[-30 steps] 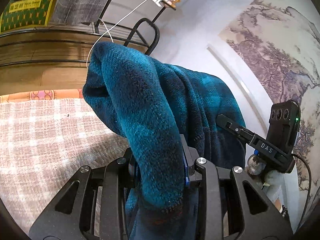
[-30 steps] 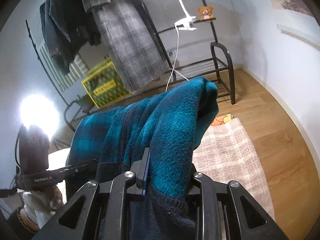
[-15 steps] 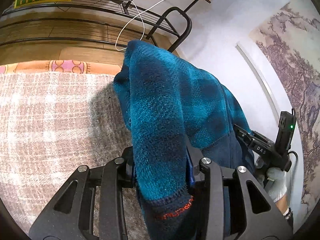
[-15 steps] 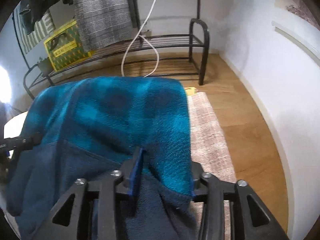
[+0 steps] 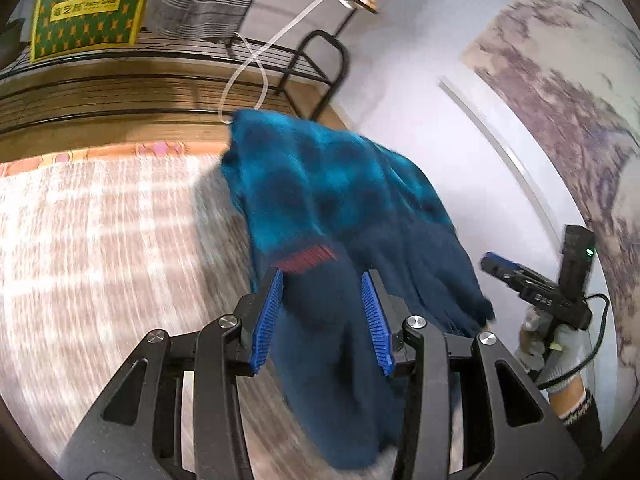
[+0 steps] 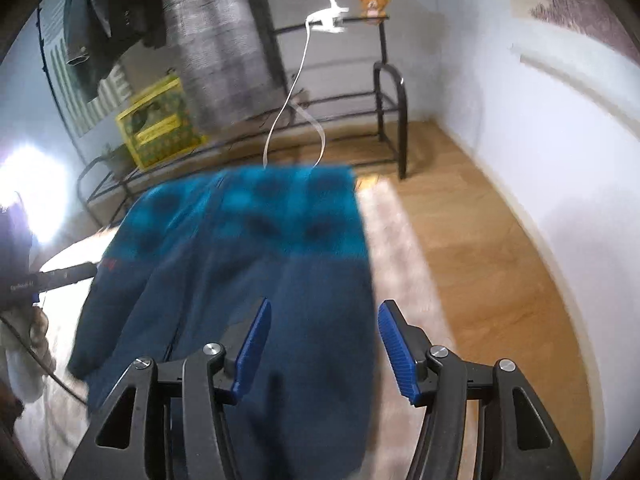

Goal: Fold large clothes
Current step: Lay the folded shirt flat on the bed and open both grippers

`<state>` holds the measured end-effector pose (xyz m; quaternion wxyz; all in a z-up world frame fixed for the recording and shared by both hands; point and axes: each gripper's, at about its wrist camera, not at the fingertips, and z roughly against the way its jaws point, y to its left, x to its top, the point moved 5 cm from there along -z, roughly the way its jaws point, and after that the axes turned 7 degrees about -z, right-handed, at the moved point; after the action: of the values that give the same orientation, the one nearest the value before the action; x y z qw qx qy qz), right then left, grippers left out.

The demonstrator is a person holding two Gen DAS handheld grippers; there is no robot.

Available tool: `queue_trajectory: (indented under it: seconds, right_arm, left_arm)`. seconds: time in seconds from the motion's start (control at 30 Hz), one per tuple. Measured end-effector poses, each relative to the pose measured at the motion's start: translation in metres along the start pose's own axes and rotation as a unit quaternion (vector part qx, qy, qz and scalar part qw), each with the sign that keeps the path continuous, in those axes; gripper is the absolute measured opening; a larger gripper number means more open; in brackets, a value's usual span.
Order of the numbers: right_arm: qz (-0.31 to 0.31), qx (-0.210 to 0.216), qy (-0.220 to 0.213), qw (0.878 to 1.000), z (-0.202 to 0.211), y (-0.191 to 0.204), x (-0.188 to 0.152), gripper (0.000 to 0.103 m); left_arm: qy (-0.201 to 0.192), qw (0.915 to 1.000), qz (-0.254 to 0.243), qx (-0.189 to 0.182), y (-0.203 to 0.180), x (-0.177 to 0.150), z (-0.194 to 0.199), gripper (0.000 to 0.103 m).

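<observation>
A teal and navy checked fleece jacket [image 5: 328, 184] with a red label lies spread on the beige plaid mat [image 5: 100, 240]. My left gripper [image 5: 322, 280] stands open, its blue pads either side of the navy hem and not pressing it. In the right wrist view the jacket [image 6: 256, 232] lies flat, zip running lengthwise. My right gripper [image 6: 324, 308] is over its near navy edge, jaws opening, with cloth below the gap and clear of the pads. A gloved hand [image 5: 560, 340] holds the right gripper [image 5: 536, 292] beyond the jacket's right side.
A black metal rack [image 6: 392, 92] stands behind the mat [image 6: 400, 264] with a yellow-green box [image 6: 156, 124], hanging grey checked cloth [image 6: 224, 40], a dangling white cable [image 6: 288, 100] and a teddy bear [image 6: 374, 4]. Wooden floor [image 6: 500, 260] and a white wall lie to the right.
Both grippers were shut on the jacket's hem with the fleece draped over them. Now both jaws stand apart, and the jacket has dropped and spread flat on the mat.
</observation>
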<state>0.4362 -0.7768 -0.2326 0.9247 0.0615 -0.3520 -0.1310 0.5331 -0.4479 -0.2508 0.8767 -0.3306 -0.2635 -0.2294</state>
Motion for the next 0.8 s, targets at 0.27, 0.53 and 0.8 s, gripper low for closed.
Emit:
queue_trajectory:
  seconds: [0.27,0.53,0.8]
  right_arm:
    - [-0.14,0.063,0.058,0.986,-0.008,-0.033,-0.055,0.048]
    - [-0.044,-0.075,0.071,0.994,-0.02,-0.027,-0.058,0.013]
    - [-0.071,-0.056,0.012,0.996,0.043,-0.016,-0.059,0.032]
  left_arm:
    - [0.063,0.9976,-0.003,0.028,0.005,-0.054,-0.015,0.041]
    - [0.067,0.9966,-0.012,0.045,0.008,-0.068,-0.019,0.042]
    - [0.053,0.998,-0.021,0.028,-0.015,-0.07,0.042,0.041]
